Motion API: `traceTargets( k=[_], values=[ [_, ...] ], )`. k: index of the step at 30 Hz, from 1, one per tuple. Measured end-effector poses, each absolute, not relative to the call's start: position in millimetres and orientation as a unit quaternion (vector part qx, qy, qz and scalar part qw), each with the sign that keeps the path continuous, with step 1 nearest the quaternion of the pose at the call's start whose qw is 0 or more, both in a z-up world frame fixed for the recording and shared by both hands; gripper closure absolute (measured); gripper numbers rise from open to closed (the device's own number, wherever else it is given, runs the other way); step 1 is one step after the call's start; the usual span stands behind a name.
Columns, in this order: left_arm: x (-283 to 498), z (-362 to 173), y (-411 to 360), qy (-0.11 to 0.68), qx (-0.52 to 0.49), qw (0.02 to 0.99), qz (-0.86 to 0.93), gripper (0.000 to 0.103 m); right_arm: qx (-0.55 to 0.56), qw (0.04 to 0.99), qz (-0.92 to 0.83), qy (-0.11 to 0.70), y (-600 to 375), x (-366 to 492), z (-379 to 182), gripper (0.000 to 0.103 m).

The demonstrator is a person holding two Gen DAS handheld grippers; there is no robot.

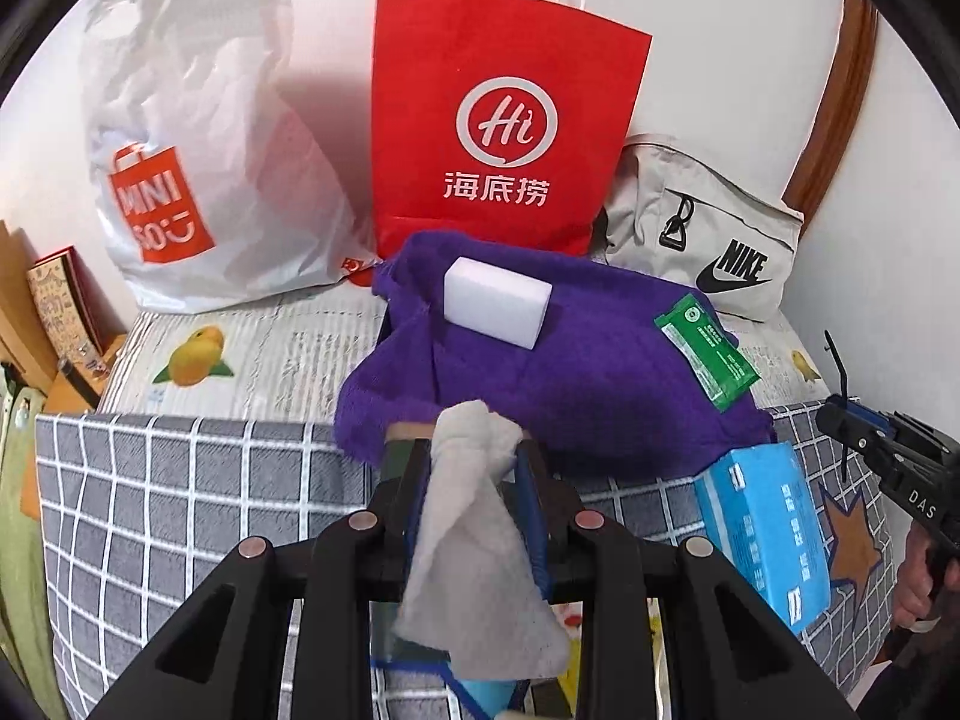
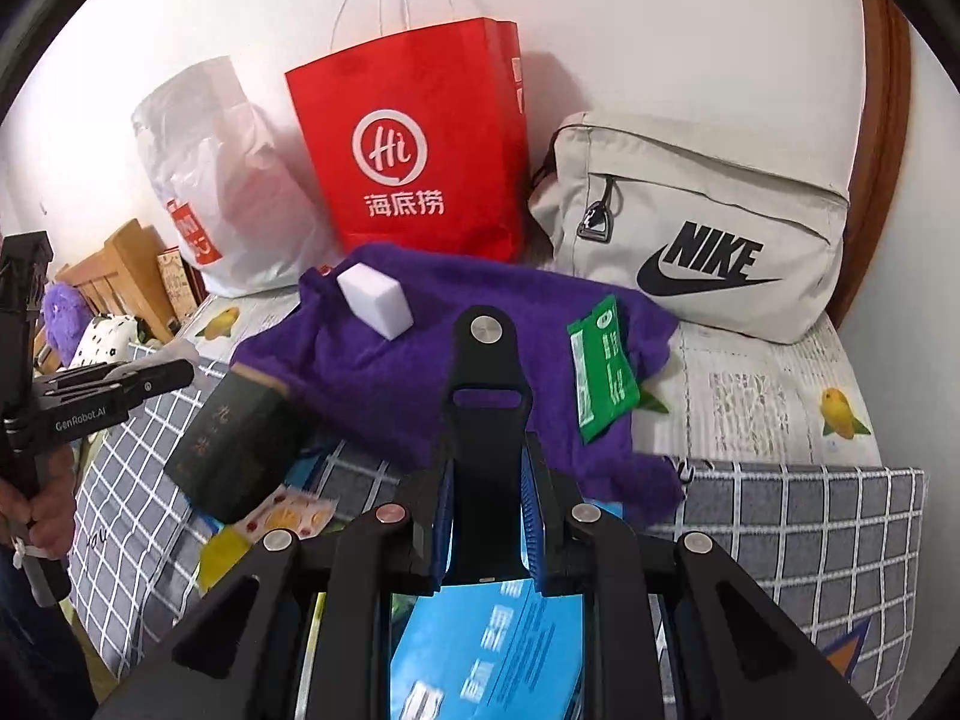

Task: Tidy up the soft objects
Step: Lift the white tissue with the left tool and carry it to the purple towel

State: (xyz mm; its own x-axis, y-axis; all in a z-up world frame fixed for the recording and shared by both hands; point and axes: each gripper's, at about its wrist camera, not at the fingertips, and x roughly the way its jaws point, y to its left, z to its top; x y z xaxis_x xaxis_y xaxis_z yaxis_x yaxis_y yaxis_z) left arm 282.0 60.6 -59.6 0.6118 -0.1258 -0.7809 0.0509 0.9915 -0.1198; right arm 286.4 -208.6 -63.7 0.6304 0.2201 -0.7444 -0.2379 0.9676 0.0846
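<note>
Between the fingers of the left gripper (image 1: 474,450) hangs a grey cloth (image 1: 474,546); the jaws are pressed on its upper part, and the rest falls down crumpled and soft, with a ragged lower edge. It hangs over the checked blanket (image 1: 180,492), just in front of the purple towel (image 1: 570,372). This towel lies spread and wrinkled on the bed, and on it stand a white sponge block (image 1: 497,302) and a green packet (image 1: 705,349). A blue tissue pack (image 1: 765,531) lies beside the towel, on the blanket.

The right gripper (image 2: 486,498) is above this blue pack; its jaws stand a little apart, with only its own black middle part between them, and they pinch nothing.

Behind the towel, against the wall, stand a white plastic bag (image 1: 198,138), a red paper bag (image 1: 504,132) and a beige Nike bag (image 1: 708,234). A dark box (image 2: 237,450) is near the left gripper in the right wrist view.
</note>
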Motion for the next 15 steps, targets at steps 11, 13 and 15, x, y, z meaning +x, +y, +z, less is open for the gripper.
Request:
traceTargets(
  k=[11, 13, 15],
  values=[
    [326.3, -73.2, 61.3, 0.455, -0.033, 0.889, -0.045, 0.077, -0.015, 0.897, 0.118, 0.426, -207.6, 333.7, -78.2, 0.083],
    [334.2, -75.0, 63.4, 0.458, -0.032, 0.887, -0.043, 0.077, -0.014, 0.896, 0.118, 0.429, -207.7, 340.0, -80.8, 0.083],
    [341.2, -77.0, 64.4, 0.461, -0.03, 0.886, -0.04, 0.077, -0.013, 0.894, 0.117, 0.433, -207.5, 347.8, -85.2, 0.083]
  ],
)
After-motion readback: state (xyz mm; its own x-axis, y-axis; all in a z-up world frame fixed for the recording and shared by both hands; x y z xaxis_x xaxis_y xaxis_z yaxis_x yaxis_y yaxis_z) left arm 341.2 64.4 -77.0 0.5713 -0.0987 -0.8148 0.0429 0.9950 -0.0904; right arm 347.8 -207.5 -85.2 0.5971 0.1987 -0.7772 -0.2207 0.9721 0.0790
